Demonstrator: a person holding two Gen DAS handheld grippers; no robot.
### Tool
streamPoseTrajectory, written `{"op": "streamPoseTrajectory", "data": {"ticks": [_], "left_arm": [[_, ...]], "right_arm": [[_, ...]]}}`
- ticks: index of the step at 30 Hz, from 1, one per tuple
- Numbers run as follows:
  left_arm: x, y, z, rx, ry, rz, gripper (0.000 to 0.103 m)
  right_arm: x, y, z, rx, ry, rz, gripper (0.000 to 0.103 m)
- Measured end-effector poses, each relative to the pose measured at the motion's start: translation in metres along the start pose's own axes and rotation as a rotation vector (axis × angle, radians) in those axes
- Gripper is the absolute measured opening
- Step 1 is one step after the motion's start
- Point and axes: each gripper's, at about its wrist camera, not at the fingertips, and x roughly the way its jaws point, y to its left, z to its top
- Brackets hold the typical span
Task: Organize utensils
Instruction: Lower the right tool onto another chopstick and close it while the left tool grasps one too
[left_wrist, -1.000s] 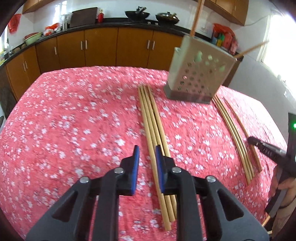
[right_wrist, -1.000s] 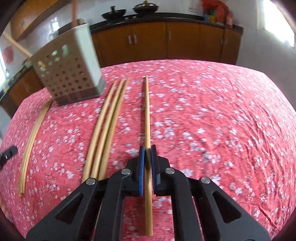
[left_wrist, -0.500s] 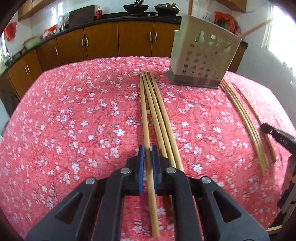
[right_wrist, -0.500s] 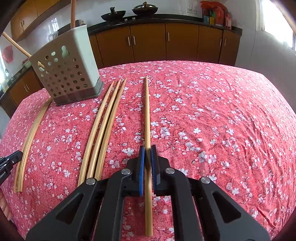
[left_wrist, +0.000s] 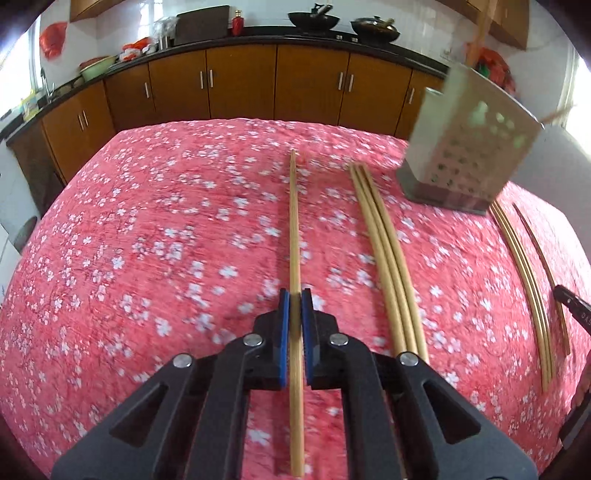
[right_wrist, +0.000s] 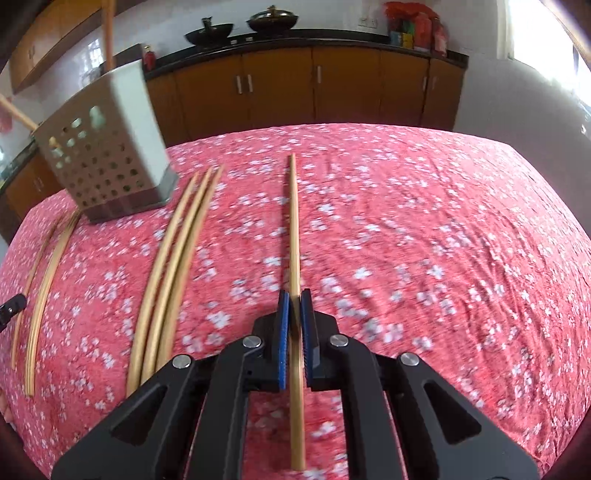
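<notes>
A: Report the left gripper (left_wrist: 294, 295).

B: Its blue pads are clamped on a single wooden chopstick (left_wrist: 294, 229). The chopstick runs straight ahead from between the pads toward the far edge of the counter (left_wrist: 110, 221), which is covered with a red flowered cloth. Whether the chopstick is lifted clear of the cloth cannot be determined.

A: Report the right gripper (right_wrist: 294, 295).

B: Its pads are pressed together on another single chopstick (right_wrist: 294, 221), which also points toward the far edge.

A: Location of the remaining chopsticks?

B: In the left wrist view, a bundle of three (left_wrist: 384, 258) lies flat on the cloth just to the right of the held chopstick. A second group (left_wrist: 524, 266) lies near the right edge of the counter, with one darker stick (left_wrist: 543, 258) beside it.

A: Location of the holder?

B: The perforated grey utensil holder (left_wrist: 469, 155) stands upright toward the far right of the counter, between the far ends of the two groups. Sticks (right_wrist: 109, 33) project from its top.

A: Background?

B: Brown cabinets (left_wrist: 240, 85) under a dark worktop, with two woks (left_wrist: 314, 18) on it.
</notes>
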Motion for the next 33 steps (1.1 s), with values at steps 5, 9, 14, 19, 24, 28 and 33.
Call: {"op": "streamPoseTrajectory", "data": {"ticks": [5,9,14,19,24,28,33], "left_arm": [[0.0,0.005,0.001,-0.024,-0.001,-0.029,0.009],[-0.002,0.01,0.0,-0.04,-0.001,-0.047,0.009],[-0.008,0.02,-0.004,-0.07,-0.003,-0.078,0.009],[-0.01,0.018,-0.005,-0.057,-0.003,-0.061,0.009],[-0.008,0.016,-0.005,-0.058,-0.002,-0.063,0.009],[-0.007,0.016,-0.005,-0.059,-0.002,-0.063,0.009],[-0.006,0.016,-0.005,-0.061,-0.002,-0.066,0.009]], "right_arm": [[0.001,-0.002,0.0,-0.001,0.002,-0.008,0.008],[0.002,0.002,0.001,-0.02,0.002,-0.026,0.008],[0.003,0.005,0.001,-0.013,0.002,-0.019,0.008],[0.001,0.002,0.001,-0.017,0.002,-0.024,0.008],[0.001,0.002,0.001,-0.012,0.002,-0.019,0.009],[0.001,0.0,0.001,-0.006,0.002,-0.016,0.009],[0.001,0.0,0.001,-0.005,0.001,-0.016,0.009]]}}
